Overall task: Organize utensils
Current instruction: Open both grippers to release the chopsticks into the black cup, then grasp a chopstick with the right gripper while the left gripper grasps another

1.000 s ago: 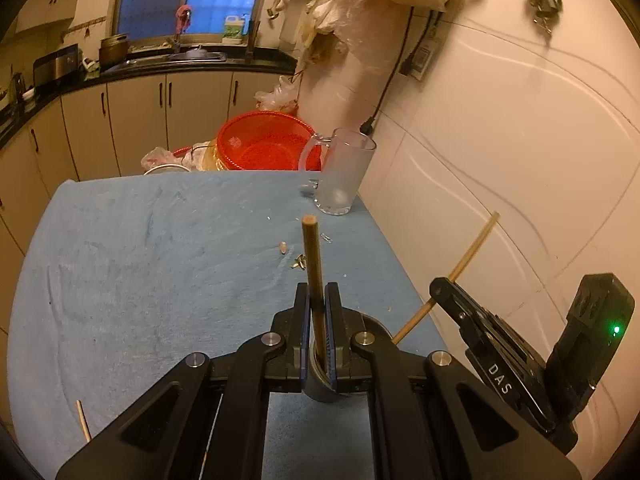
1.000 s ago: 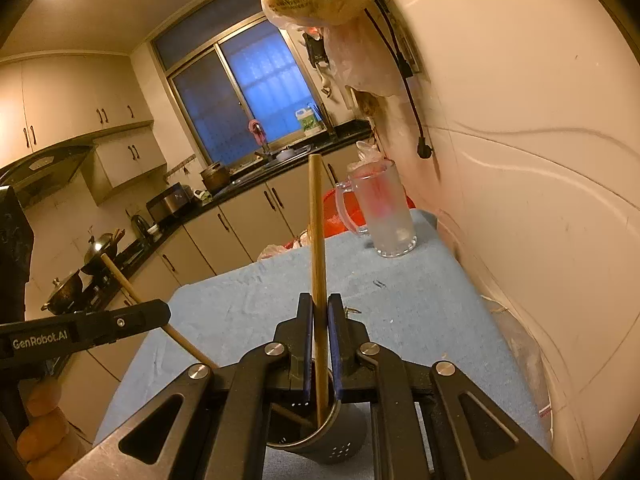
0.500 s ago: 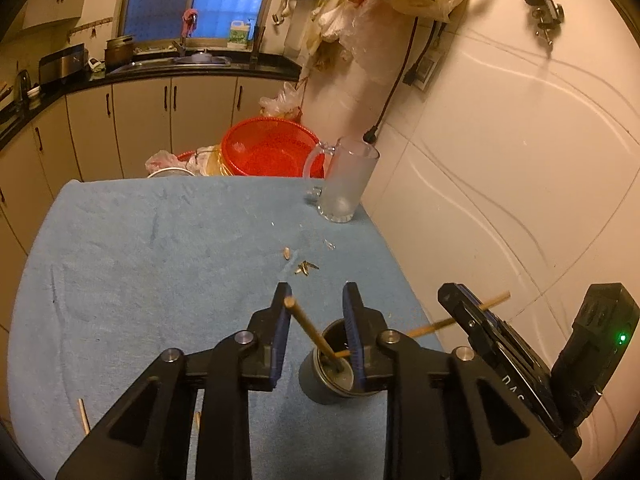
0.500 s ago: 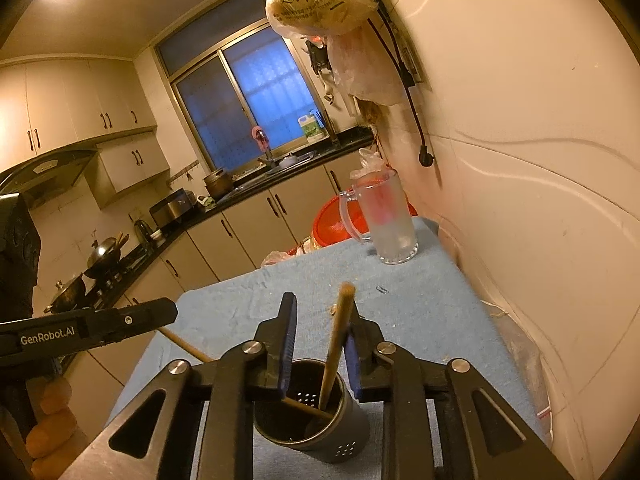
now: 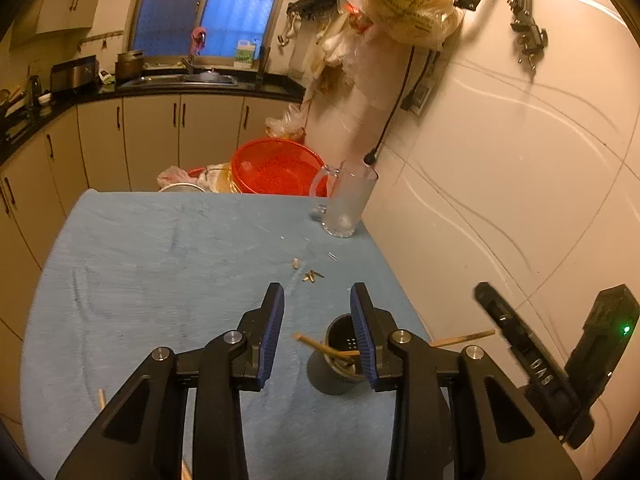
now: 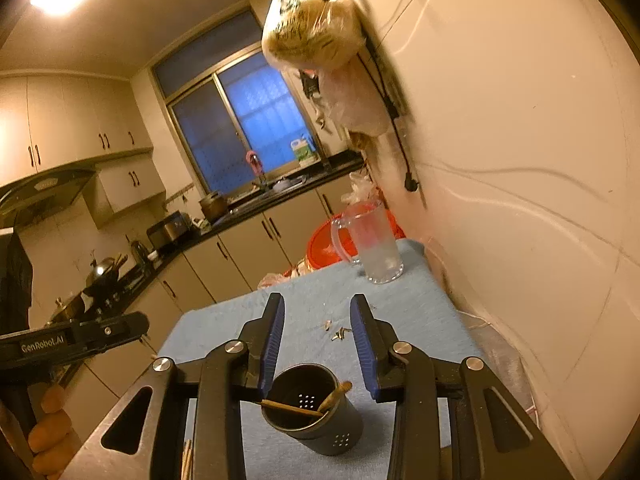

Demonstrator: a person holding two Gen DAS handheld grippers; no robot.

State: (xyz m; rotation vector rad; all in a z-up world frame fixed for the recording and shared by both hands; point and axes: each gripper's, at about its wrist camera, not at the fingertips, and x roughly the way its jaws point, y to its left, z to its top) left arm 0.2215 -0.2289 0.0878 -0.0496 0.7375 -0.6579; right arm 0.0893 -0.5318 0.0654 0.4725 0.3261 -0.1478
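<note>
A dark perforated utensil holder (image 5: pixel 334 372) stands on the blue cloth near its right edge. Two wooden chopsticks lean in it: one chopstick (image 5: pixel 314 345) tips left, the other chopstick (image 5: pixel 460 337) pokes out to the right. My left gripper (image 5: pixel 317 300) hangs above and behind the holder, its jaws opening with nothing between the blue pads. In the right wrist view the holder (image 6: pixel 316 412) sits low between the finger bases with both chopsticks (image 6: pixel 334 396) inside. My right gripper (image 6: pixel 317 308) has its jaws opening too, and they are empty.
A frosted glass mug (image 5: pixel 348 204) and a red basket (image 5: pixel 280 166) stand at the table's far end by the white wall. Small husks (image 5: pixel 310 276) lie mid-cloth. Loose chopsticks (image 5: pixel 100 398) rest near the front left. A hand (image 6: pixel 48 420) holds the left gripper.
Both grippers were shut on upright chopsticks over the holder. Both have opened, the chopsticks have dropped and lean in the holder, and both grippers have drawn back and up.
</note>
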